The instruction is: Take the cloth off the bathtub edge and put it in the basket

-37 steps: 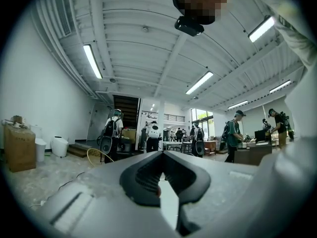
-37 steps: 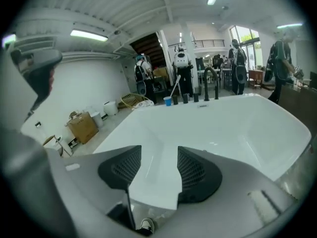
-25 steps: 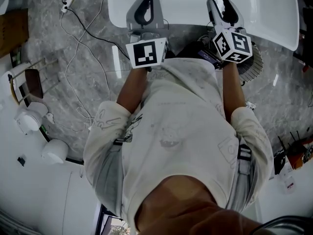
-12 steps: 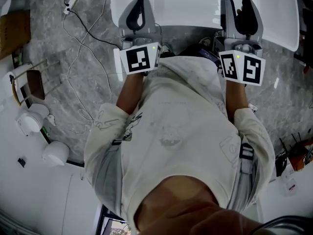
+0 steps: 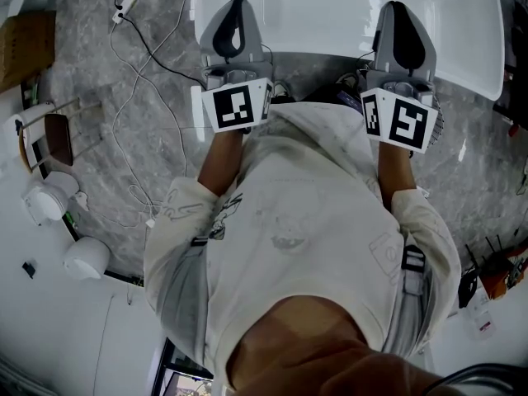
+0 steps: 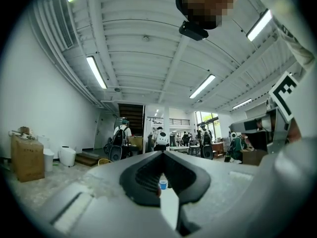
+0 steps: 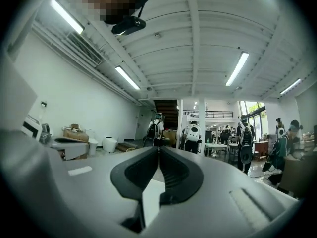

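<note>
Right gripper (image 7: 159, 148) jaws freshly closed, tips together (nothing between them), people (image 7: 192, 133) in the hall beyond.

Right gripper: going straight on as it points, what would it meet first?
Way looks free: the right gripper points level over the bathtub into open hall; people stand far off, depth unclear.

Grey marbled floor (image 5: 157, 73) — white bathtub (image 5: 322, 15) at top, loose white cables (image 5: 124, 143) trailing left, cardboard box (image 5: 25, 44) beyond

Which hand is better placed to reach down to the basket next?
Right, probably. The basket shows just beside the right tongs, which have just closed on nothing; the left tongs, also shut, are farther away.
</note>
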`<state>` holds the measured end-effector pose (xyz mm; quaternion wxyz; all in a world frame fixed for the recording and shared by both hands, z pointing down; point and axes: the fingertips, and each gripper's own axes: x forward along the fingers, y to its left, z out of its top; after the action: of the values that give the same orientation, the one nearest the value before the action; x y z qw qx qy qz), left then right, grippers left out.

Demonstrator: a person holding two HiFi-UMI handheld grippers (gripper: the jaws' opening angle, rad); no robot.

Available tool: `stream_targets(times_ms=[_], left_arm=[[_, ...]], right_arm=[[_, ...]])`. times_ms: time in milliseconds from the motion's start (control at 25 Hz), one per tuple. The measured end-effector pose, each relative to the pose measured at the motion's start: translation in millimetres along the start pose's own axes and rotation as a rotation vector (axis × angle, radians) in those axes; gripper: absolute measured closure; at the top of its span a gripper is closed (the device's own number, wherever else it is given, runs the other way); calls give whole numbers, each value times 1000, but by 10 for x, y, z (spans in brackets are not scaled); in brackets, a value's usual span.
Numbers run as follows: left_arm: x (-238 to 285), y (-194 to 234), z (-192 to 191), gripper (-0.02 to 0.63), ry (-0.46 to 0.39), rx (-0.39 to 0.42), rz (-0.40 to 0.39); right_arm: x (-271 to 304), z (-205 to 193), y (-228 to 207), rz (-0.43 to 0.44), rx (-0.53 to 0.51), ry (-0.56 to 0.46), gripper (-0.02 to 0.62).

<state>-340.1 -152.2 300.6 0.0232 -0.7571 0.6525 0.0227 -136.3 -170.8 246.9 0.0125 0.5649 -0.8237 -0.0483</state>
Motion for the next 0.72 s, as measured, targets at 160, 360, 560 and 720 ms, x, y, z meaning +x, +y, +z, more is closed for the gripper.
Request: stream_targets(times_ms=[160,360,560,720], left_arm=[[-2,9,49,606,-1,3,-7],[12,19,92,606,-16,1,-13],[42,-34,90,606,-17,0,-19],[76,-45,89,606,-18,-2,-24]], right_arm=[[20,-24,82,39,20,18,594],[45,-33,127,67,-24,29,594],[52,-62,103,68,-24,33,594],[65,-41,115,67,-45,24,594]])
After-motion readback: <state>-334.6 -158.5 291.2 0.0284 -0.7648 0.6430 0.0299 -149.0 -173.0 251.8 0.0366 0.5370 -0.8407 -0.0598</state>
